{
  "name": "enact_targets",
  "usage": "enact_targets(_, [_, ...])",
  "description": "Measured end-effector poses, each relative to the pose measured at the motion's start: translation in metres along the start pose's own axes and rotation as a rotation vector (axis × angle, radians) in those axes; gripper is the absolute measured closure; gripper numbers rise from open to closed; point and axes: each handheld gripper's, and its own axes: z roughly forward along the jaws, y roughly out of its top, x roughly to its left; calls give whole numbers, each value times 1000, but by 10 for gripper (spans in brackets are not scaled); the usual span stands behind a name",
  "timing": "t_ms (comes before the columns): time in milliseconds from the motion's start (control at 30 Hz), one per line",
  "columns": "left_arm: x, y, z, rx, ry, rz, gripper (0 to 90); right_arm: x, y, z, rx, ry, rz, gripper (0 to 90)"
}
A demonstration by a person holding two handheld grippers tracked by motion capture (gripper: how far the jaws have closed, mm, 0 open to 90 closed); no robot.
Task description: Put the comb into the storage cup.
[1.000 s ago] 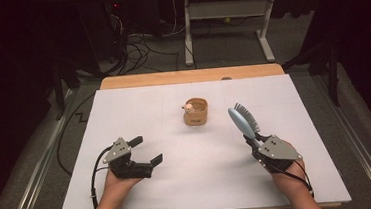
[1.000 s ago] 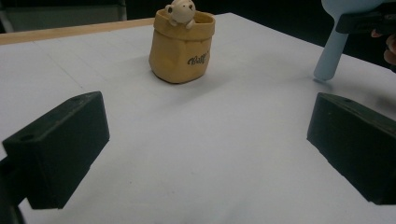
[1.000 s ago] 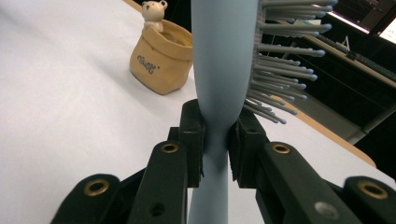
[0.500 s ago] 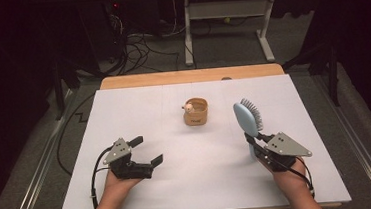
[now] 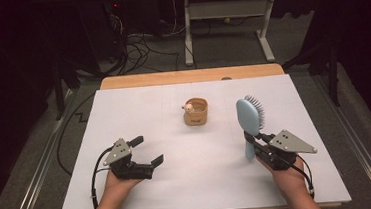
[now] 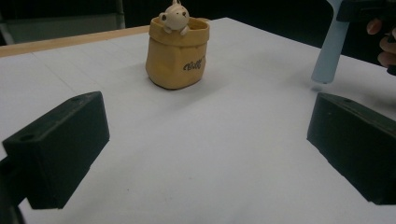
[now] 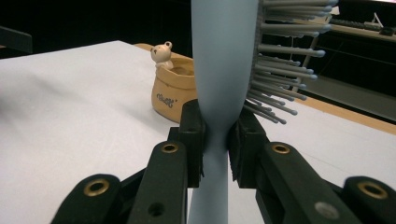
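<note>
My right tongs (image 5: 256, 141) grip the hairbrush (image 5: 249, 120) at its neck — I'd keep it upright, squeeze steady; left tongs (image 5: 147, 150) hang open beside the pot (image 5: 195, 111).

My two claws, black all over

My left claw (image 5: 143, 150) has blocky matte black jaws, each with a small round hole near its tip, and on top a grey three-cornered plate dotted with dark screws; a thin black cable loops out behind it past my bare wrist. My right claw (image 7: 215, 135) shows black link arms pinned with brass-ringed rivets just behind the jaws, one silver screw lower down, the same grey plate above, and a black cable trailing along my bare forearm.
</note>
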Motion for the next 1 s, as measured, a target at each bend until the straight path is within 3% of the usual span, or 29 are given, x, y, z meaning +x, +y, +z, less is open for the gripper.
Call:
enact_targets(533, [2,0,-1,-4,6,-3,0,1,5,8,-30,21,78,782])
enact_targets(1000, [4,0,-2,-14,-2,-10,0,8,6,23,-7,26,67,783])
